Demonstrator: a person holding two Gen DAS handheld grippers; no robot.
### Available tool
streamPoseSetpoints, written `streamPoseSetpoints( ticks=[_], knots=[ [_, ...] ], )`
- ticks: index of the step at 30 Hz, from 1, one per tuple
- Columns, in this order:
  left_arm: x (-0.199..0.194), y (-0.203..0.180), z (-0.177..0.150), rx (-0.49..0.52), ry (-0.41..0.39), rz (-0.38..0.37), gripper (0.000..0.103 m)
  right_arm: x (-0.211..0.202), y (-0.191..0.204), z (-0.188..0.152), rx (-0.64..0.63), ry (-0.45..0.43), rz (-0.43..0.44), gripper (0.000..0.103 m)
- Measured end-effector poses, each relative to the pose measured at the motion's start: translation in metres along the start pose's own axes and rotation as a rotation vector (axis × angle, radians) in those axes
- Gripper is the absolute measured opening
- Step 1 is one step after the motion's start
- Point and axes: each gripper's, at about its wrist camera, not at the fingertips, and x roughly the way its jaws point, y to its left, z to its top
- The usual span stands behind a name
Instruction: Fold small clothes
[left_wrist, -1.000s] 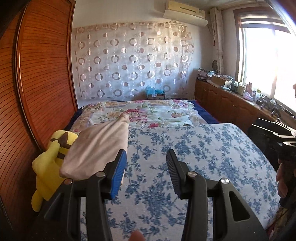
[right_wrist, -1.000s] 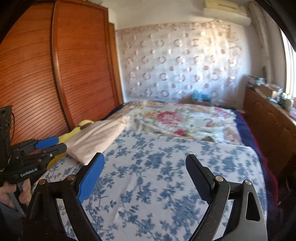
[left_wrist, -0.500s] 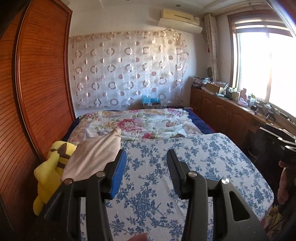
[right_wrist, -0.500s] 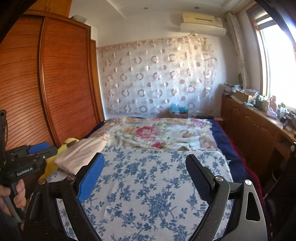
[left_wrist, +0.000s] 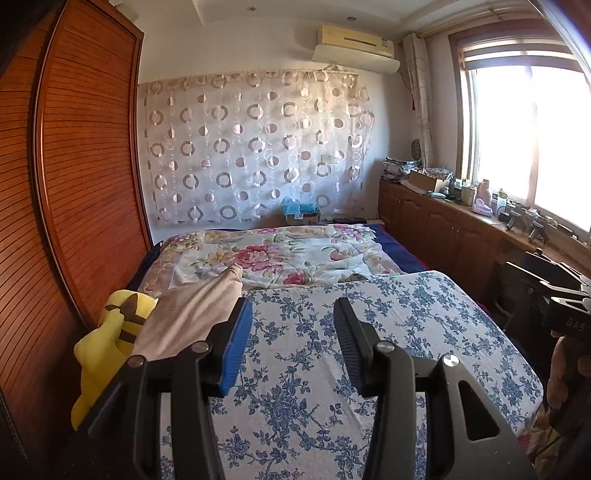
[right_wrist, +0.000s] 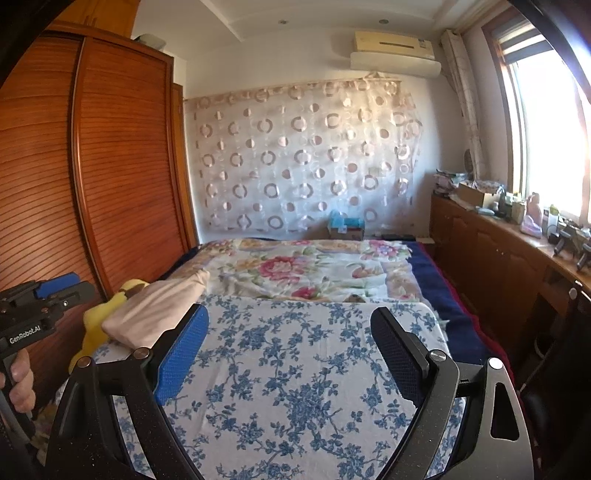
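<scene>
Both sets of fingers spread, empty: left gripper, right gripper. Beige garment folded, lying left of fingers on bed. Folding looks done.

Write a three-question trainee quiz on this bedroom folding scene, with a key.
1. True or false: the left gripper is shut on the beige cloth.
2. Which toy lies beside that cloth: A a yellow plush toy, B a red ball, C a brown bear?
3. Fill in: the right gripper hangs over the ____-flowered sheet.

Key: 1 false, both grippers are open and hold nothing; 2 A; 3 blue.
</scene>
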Motion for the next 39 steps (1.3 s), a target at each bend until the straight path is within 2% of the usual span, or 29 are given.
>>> streamPoseSetpoints(
  ticks=[39],
  knots=[
    [-0.001, 0.0, -0.0016, 0.001, -0.003, 0.001, 0.046, -0.0028, 0.0014, -0.0004, -0.004, 0.0, -0.003, 0.091]
  ],
)
